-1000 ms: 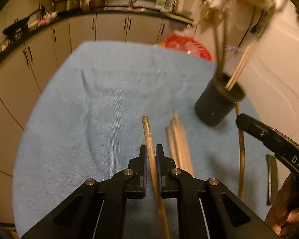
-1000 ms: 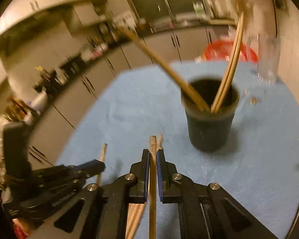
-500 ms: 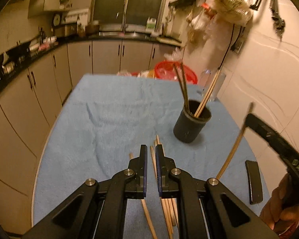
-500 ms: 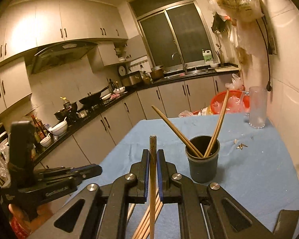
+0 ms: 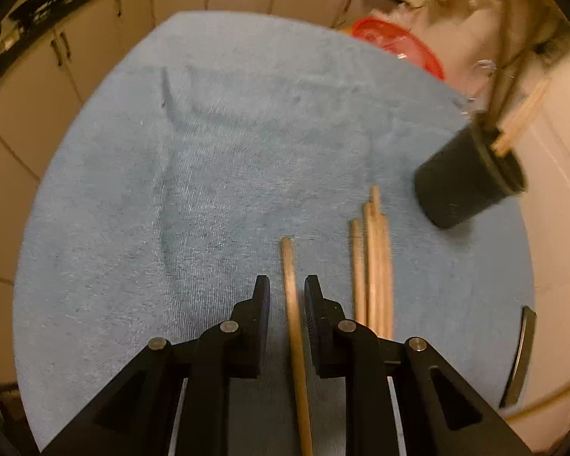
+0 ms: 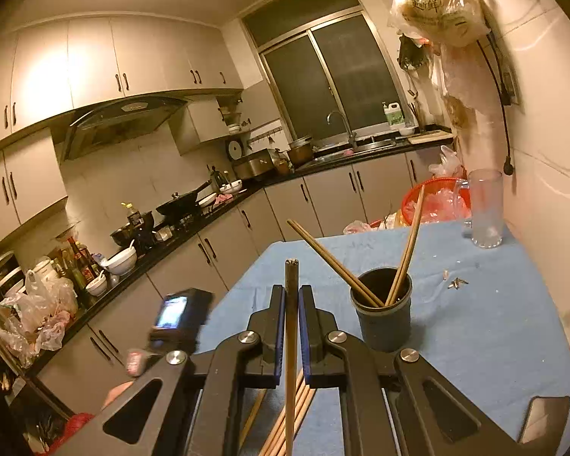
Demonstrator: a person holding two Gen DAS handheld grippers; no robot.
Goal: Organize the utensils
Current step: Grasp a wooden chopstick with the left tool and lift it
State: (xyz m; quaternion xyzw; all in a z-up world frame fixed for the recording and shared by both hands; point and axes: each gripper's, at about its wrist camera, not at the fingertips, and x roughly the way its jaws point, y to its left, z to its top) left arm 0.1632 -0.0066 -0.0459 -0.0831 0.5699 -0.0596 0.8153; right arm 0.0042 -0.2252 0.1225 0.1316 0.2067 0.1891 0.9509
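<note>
Between my left gripper (image 5: 287, 290) fingers, apart, lies a chopstick (image 5: 290, 285) on the cloth (image 5: 209, 152); my right gripper (image 6: 292, 298) is clamped on another chopstick (image 6: 291, 277), cup (image 6: 383, 319) ahead-right; closing off-centre could roll it away.

Table under blue towel (image 5: 216, 159), loose chopsticks (image 5: 374, 266), black cup (image 5: 463, 186), glass (image 6: 484, 209), phone (image 5: 518, 357)

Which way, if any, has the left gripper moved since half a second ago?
Yes: the left gripper dropped toward the cloth; the cup now sits farther right.
</note>
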